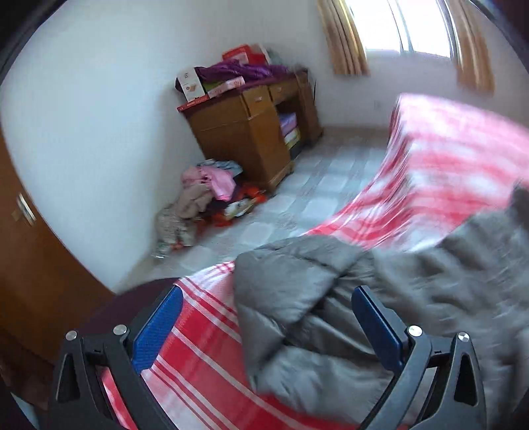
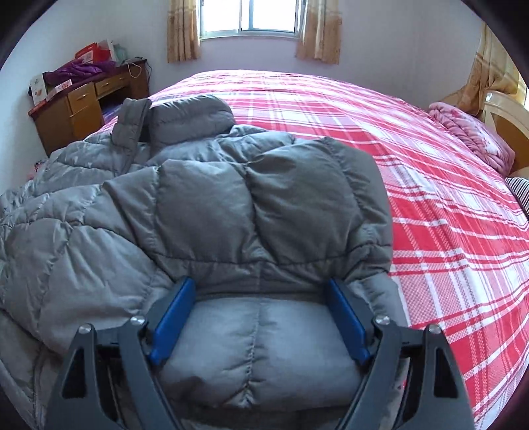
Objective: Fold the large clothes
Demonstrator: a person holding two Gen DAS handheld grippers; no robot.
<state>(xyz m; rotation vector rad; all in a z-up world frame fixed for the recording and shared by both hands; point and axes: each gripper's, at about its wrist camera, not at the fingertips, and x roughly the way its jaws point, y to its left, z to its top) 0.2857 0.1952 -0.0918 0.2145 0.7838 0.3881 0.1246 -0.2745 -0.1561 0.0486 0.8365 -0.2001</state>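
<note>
A bed [image 2: 446, 205] spread with a red-and-white plaid sheet is being shown under a curtained window [image 2: 251, 16], with a wooden desk [image 1: 251, 132] piled with boxes in the room's corner. A grey puffer jacket [image 2: 231, 198] is lying crumpled along the bed's left edge. The left gripper [image 1: 264, 317] is being held spread over it, and the right gripper [image 2: 261, 297] spread around 1 padded fold, pads not pressing.

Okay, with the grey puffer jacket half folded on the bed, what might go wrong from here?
1. The right tongs stand open around a puffy fold of the grey jacket; unpinned, that padding may spring back open.
2. The jacket lies near the edge of the bed, so a pull toward the floor side might drag it off.
</note>
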